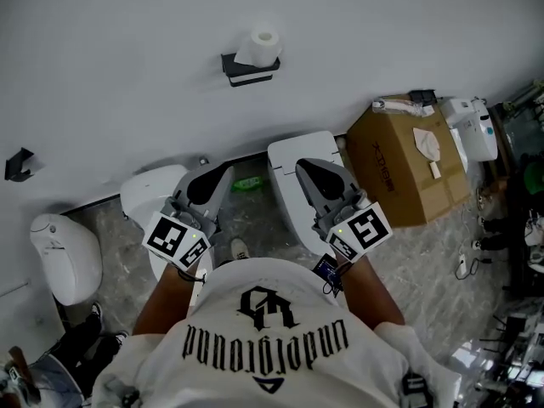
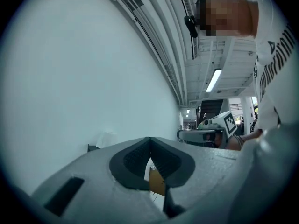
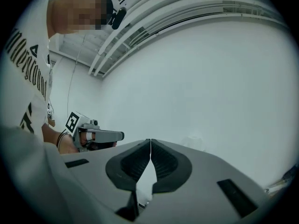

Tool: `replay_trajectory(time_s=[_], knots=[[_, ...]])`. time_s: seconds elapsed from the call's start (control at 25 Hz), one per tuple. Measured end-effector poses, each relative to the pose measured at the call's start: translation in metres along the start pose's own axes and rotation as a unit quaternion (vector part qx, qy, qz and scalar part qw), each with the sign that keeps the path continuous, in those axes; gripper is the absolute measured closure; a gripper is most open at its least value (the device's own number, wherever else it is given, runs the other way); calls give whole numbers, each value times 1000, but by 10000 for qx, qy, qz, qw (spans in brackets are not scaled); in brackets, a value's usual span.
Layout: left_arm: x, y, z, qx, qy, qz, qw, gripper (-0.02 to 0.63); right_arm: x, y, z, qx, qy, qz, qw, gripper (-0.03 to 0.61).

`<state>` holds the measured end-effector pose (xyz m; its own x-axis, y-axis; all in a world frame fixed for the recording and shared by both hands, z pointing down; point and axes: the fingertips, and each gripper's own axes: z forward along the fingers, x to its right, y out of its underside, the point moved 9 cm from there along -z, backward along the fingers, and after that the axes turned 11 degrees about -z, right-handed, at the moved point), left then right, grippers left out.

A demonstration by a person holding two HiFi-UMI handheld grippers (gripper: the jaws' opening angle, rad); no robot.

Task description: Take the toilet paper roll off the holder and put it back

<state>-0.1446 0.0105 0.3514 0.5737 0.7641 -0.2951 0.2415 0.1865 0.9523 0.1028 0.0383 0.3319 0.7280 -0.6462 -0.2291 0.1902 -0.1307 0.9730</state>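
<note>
A white toilet paper roll (image 1: 259, 47) stands on a black holder (image 1: 249, 69) fixed to the white wall, well ahead of both grippers. My left gripper (image 1: 223, 170) and right gripper (image 1: 299, 165) are held side by side close to my body, both pointing level at the wall. Each has its tips touching, with nothing between them. In the left gripper view the roll (image 2: 106, 139) shows faintly above the left gripper (image 2: 150, 138). In the right gripper view the roll (image 3: 194, 142) sits to the right of the right gripper (image 3: 150, 140).
A cardboard box (image 1: 408, 164) stands on the floor at the right, with a white appliance (image 1: 472, 126) behind it. White toilet bodies (image 1: 293, 155) (image 1: 64, 253) stand below the wall. A small black bracket (image 1: 17, 164) is on the wall at the left.
</note>
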Motion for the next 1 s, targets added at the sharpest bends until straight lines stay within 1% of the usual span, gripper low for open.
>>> replay_trajectory(time_s=[0.12,0.32,0.48,0.76,1.0], knots=[[-20,-6,-10,-41,26,110,9999,598,-6,-3,21,-21,69,-32,10000,565],[-48,-12,-24,-42,69,72,9999,598,-17,-5,50,-42,123,-44,9999,565],[-61,-16,-31,-24,70,54,10000,598,-22,-6,68,-99,46,-78,9999,565],[-77,-22,-33,-17,-13,120,9999,598,-18,-4,92,-60,-87,-92,9999,565],[-90,-27,-24,-4,-74,186,9998,598,1,-2,109,88,-38,-109,9999,565]])
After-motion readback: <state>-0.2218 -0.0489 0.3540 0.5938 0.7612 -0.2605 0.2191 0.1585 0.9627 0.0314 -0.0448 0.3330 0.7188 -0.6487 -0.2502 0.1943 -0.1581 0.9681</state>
